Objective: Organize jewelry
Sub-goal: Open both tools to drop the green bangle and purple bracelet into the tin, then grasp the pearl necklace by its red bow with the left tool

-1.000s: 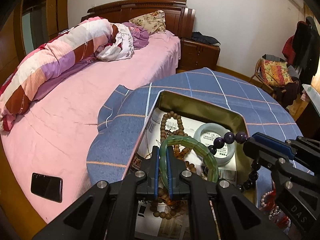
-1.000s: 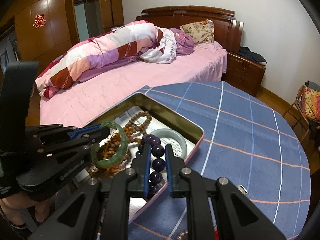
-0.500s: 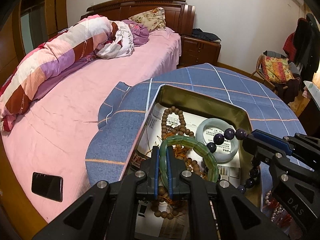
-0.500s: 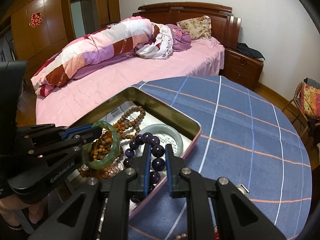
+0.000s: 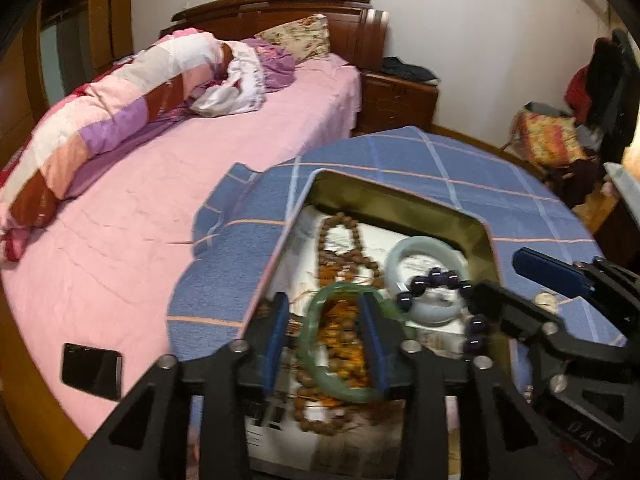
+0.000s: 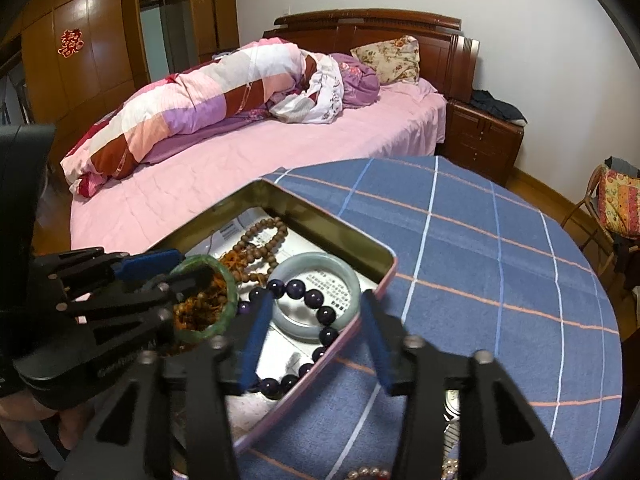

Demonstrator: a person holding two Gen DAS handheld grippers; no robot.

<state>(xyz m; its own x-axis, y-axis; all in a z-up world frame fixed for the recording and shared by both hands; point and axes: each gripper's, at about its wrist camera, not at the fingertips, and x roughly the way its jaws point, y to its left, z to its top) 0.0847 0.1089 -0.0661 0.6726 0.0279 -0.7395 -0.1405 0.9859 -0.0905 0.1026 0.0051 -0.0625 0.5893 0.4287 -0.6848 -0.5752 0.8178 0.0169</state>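
Over the shallow gold-lined metal tin, both grippers stand spread: the left gripper straddles the translucent green bangle, the right gripper the dark purple bead bracelet. Withdrawing carelessly, a finger could snag either piece and drag it out.

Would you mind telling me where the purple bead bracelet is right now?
The purple bead bracelet lies in the tin, draped over the pale bangle, between the open right gripper's fingers.
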